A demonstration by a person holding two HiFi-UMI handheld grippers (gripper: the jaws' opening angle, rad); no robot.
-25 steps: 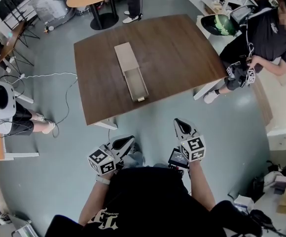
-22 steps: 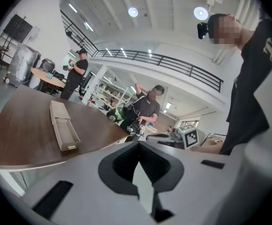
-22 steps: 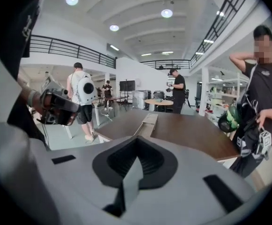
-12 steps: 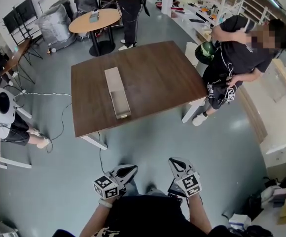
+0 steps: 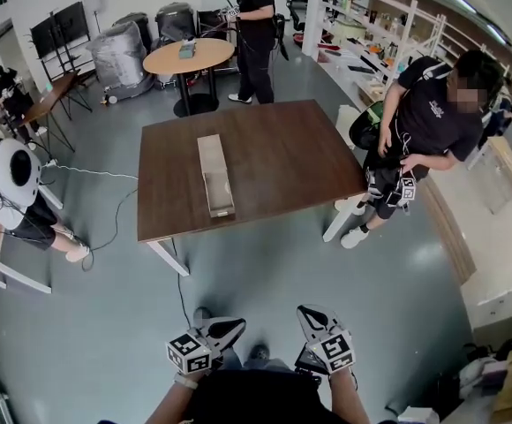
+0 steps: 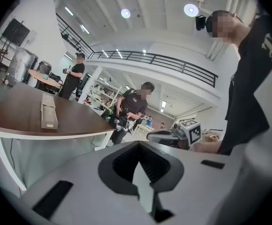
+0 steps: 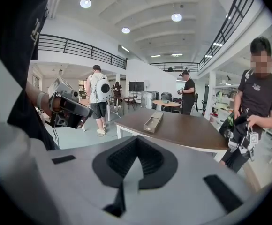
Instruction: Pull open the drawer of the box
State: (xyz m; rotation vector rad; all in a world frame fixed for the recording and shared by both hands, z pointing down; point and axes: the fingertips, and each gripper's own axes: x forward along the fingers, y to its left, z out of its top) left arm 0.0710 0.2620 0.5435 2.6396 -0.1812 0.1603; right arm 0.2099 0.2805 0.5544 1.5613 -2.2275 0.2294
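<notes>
Big brown table sits mid-floor, with a person in black just off its right corner. Behind, another person stands beside the round wooden table (something small on top, too small to tell). White cable snakes across the grey floor.

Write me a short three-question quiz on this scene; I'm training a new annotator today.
1. True or false: the box lies on the brown table.
2. What does the left claw hold? A) the box B) a cable C) nothing
3. Fill in: the right claw is ___ (open or shut).

Key: 1 true; 2 C; 3 shut.
</notes>
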